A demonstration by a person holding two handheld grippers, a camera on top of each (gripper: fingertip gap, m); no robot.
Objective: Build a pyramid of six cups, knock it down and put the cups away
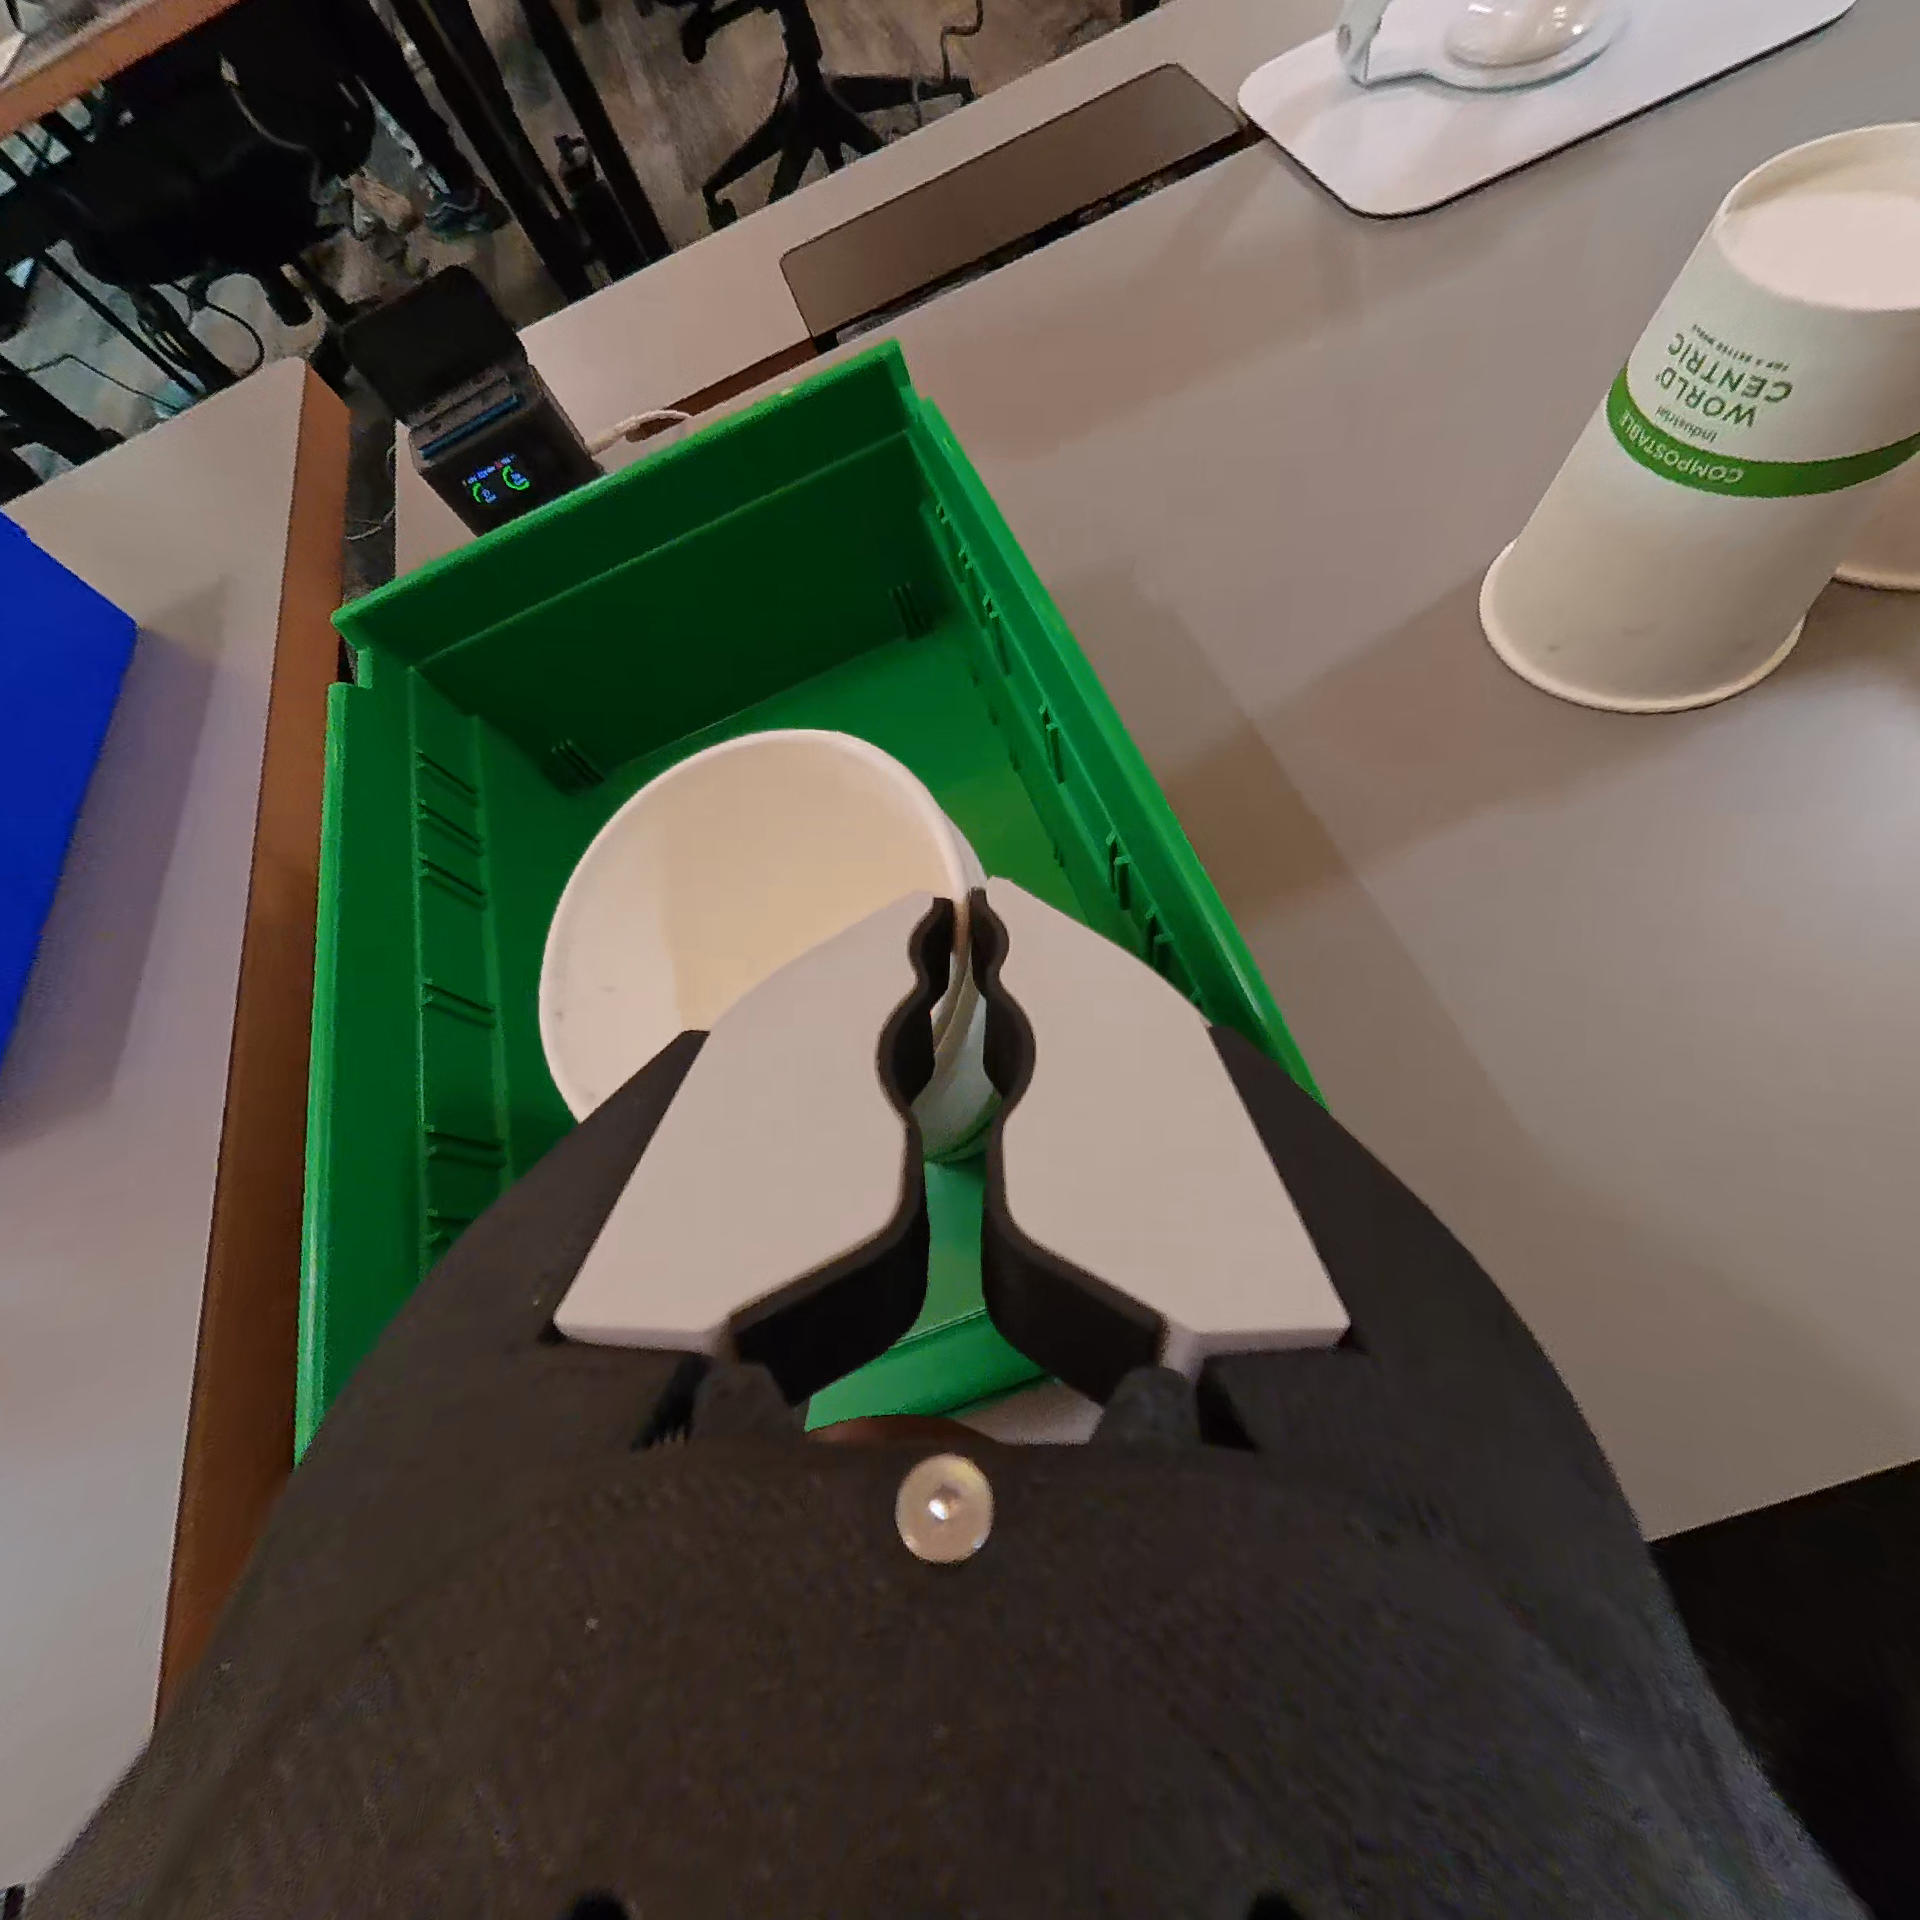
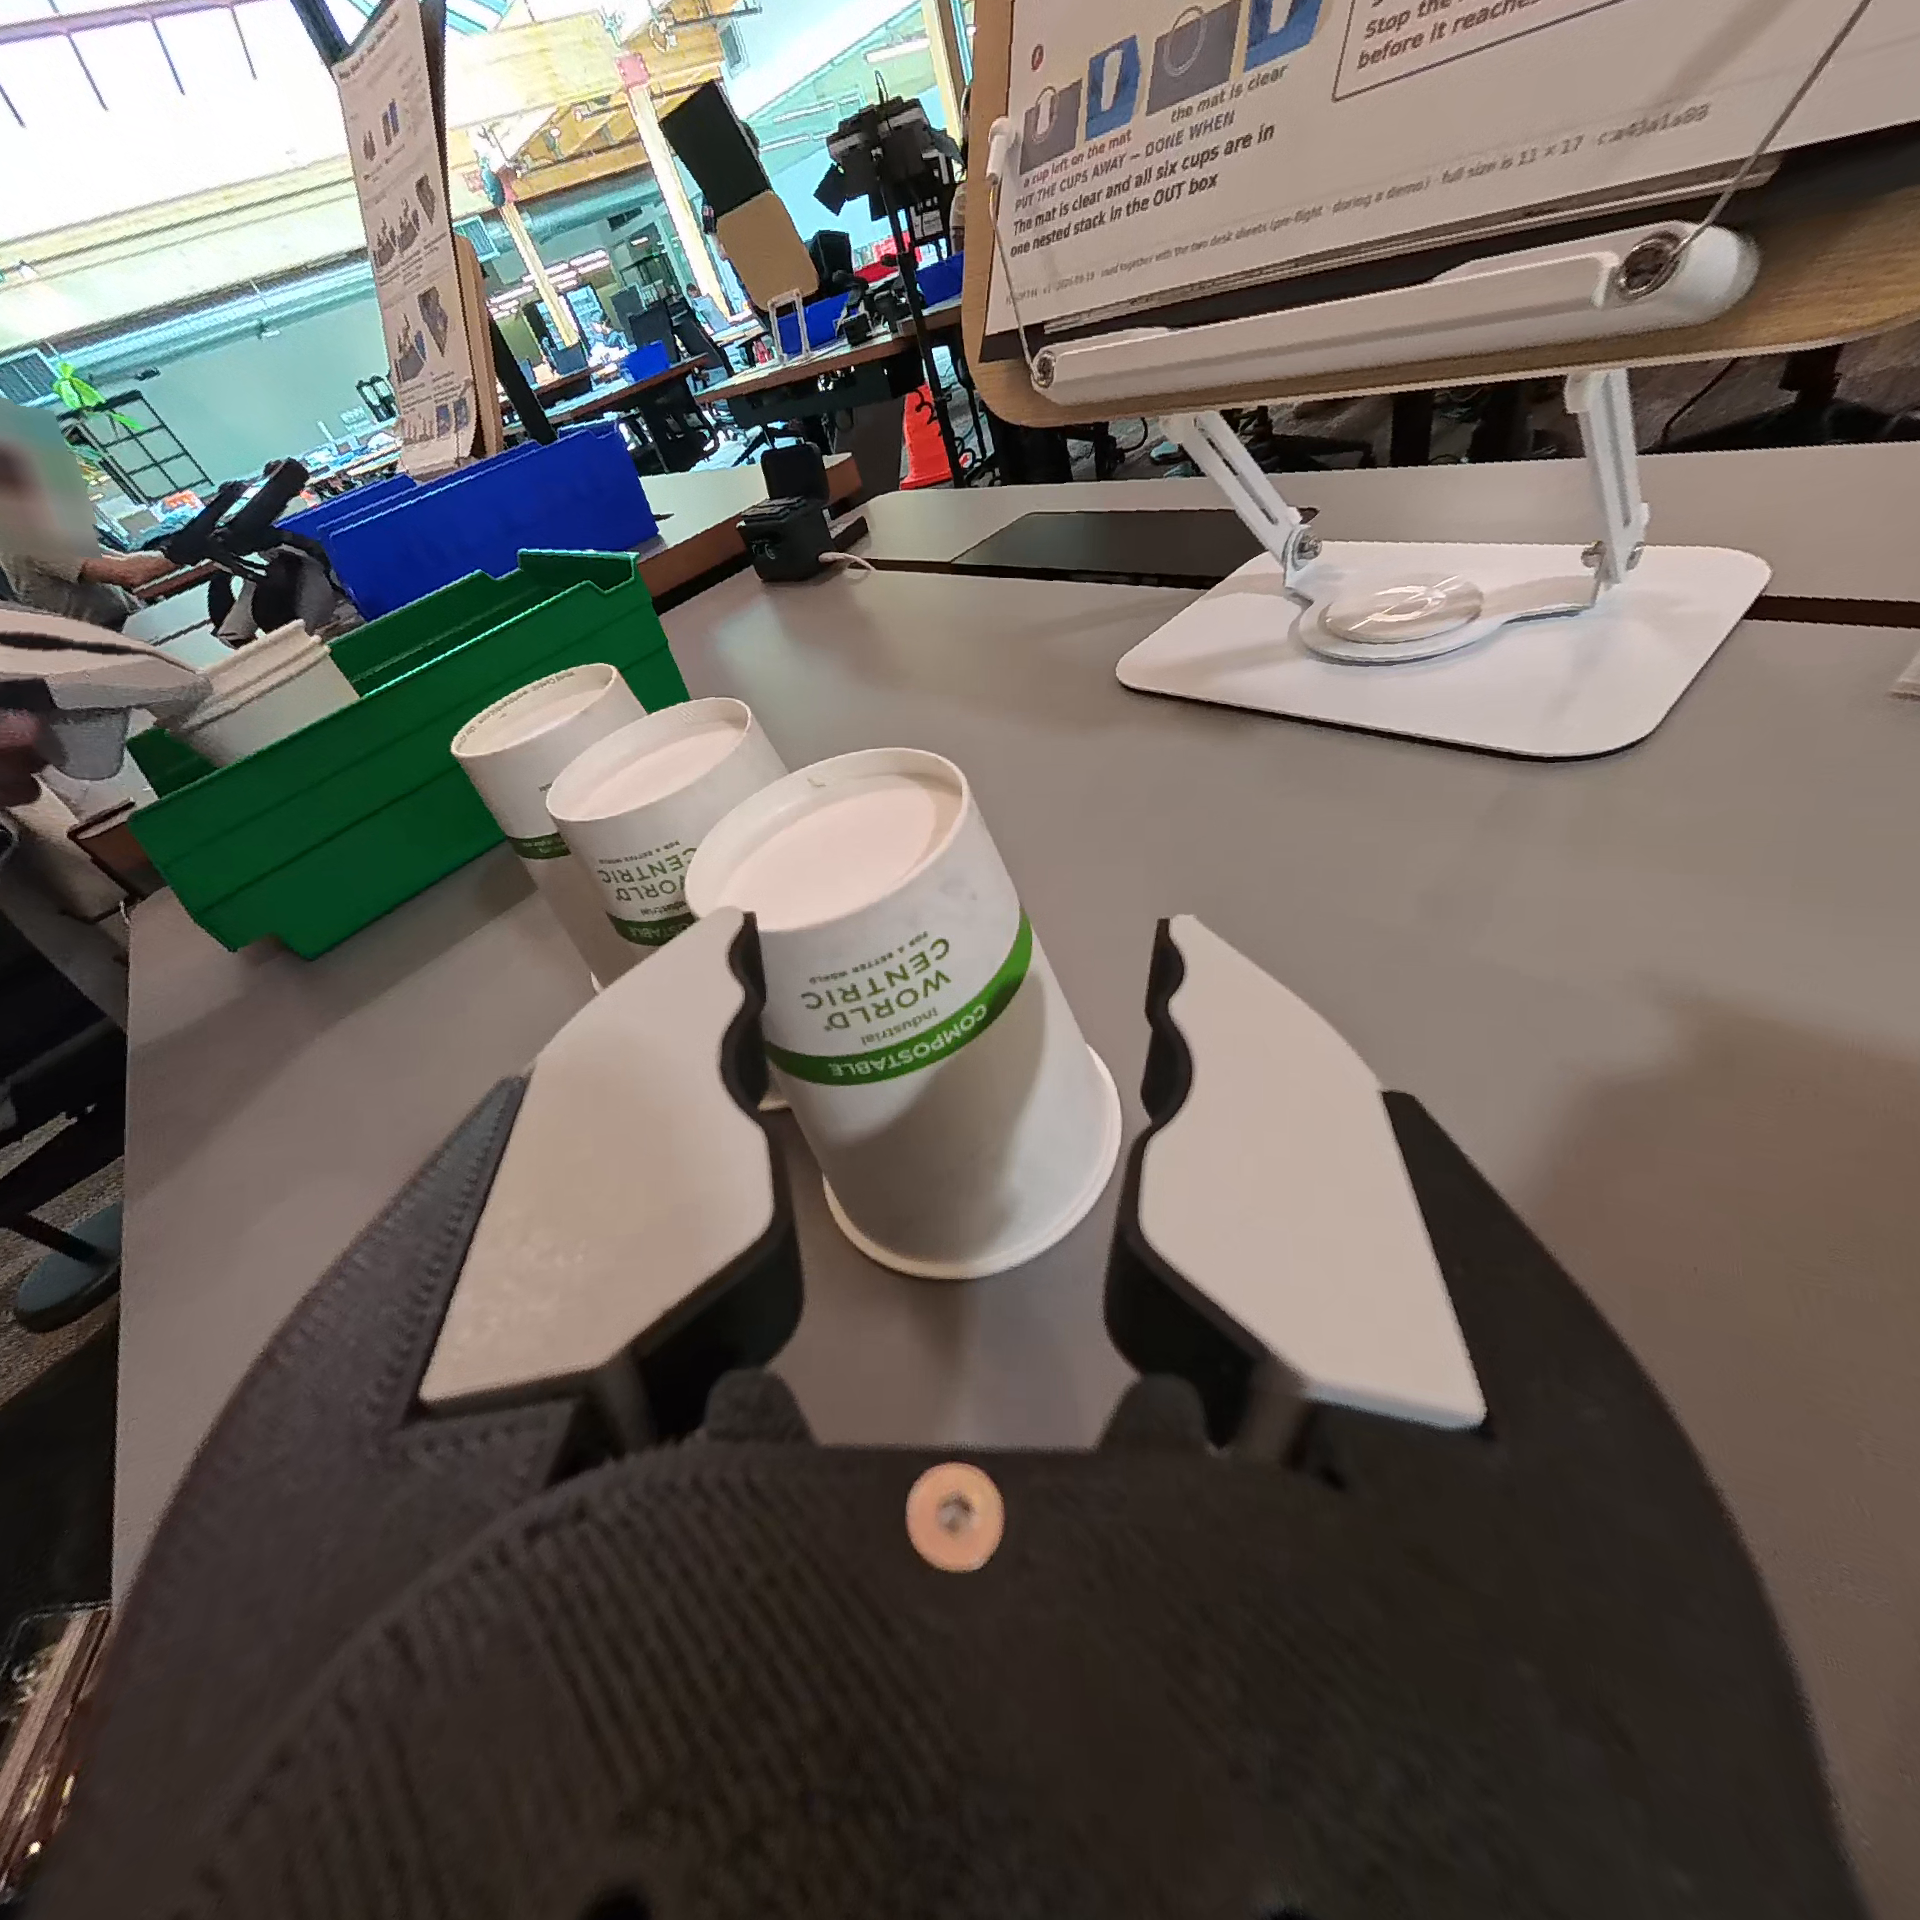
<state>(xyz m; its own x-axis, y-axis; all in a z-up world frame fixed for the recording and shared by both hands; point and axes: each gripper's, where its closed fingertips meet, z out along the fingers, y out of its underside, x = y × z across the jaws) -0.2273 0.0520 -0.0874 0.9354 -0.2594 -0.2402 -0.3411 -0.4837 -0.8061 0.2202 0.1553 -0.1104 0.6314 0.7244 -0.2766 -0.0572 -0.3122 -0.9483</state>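
Observation:
My left gripper is shut on the rim of a white paper cup stack, mouth up, inside the green bin. The same stack and green bin show at the left of the right wrist view. My right gripper is open around an upside-down white paper cup with a green band on the grey table; its left finger is close to the cup, the right finger stands apart. Two more upside-down cups stand in a row behind it. One upside-down cup shows in the left wrist view.
A white stand base holds a tilted board with an instruction sheet at the back right. Blue bins and a small black device sit beyond the green bin. A person is at the far left. A blue box sits left.

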